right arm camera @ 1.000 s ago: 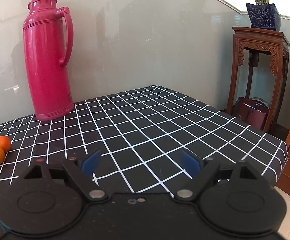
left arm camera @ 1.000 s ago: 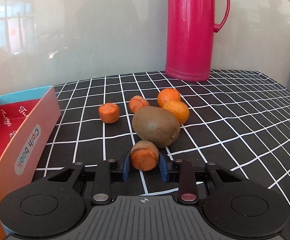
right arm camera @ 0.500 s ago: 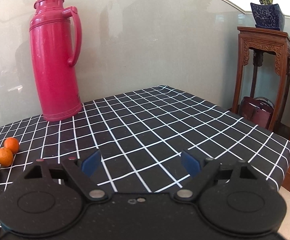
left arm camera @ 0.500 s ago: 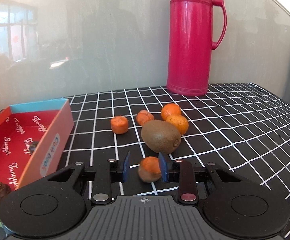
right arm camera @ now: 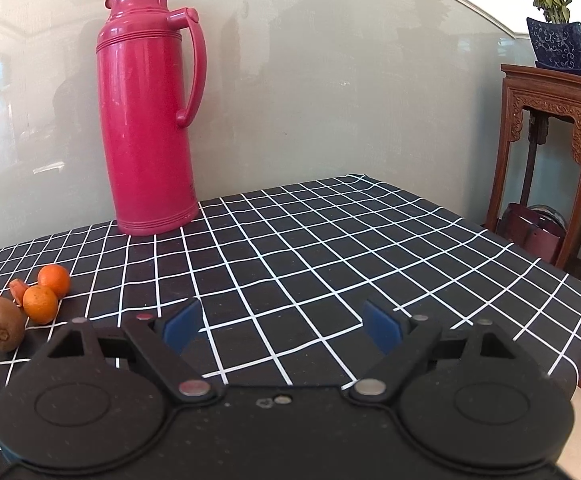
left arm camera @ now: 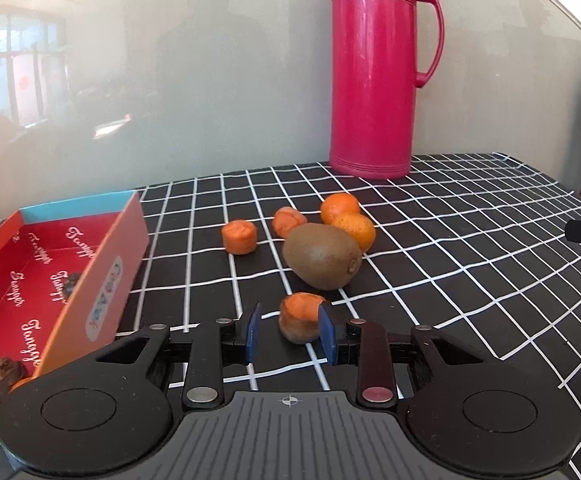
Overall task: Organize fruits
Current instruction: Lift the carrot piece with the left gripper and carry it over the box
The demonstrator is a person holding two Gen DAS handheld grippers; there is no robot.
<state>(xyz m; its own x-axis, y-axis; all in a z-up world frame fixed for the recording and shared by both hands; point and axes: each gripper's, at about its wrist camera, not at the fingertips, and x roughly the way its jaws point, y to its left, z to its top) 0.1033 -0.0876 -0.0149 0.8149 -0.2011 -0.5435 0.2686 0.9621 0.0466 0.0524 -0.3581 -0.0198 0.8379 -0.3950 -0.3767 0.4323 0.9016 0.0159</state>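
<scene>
My left gripper (left arm camera: 289,332) hovers low over the checked cloth, its blue pads a narrow gap apart. A short orange carrot-like piece (left arm camera: 300,316) lies between the tips. It rests against the right pad, and a gap shows at the left pad. Just beyond it are a brown kiwi (left arm camera: 322,256), two tangerines (left arm camera: 340,206) and two more orange pieces (left arm camera: 240,237). A red open box (left arm camera: 102,280) stands to the left. My right gripper (right arm camera: 282,322) is wide open over bare cloth, and the kiwi (right arm camera: 1,328) lies to its left.
A tall pink thermos (left arm camera: 372,80) stands at the back against the wall. The box holds a dark round sweet (left arm camera: 0,376). To the right the table edge drops off beside a wooden stand (right arm camera: 550,128) with a potted plant.
My left gripper has drawn back and up from the fruits, and more of the box shows. The orange piece turned and shifted from mid-gap to the right pad. The right view swung, bringing in the kiwi.
</scene>
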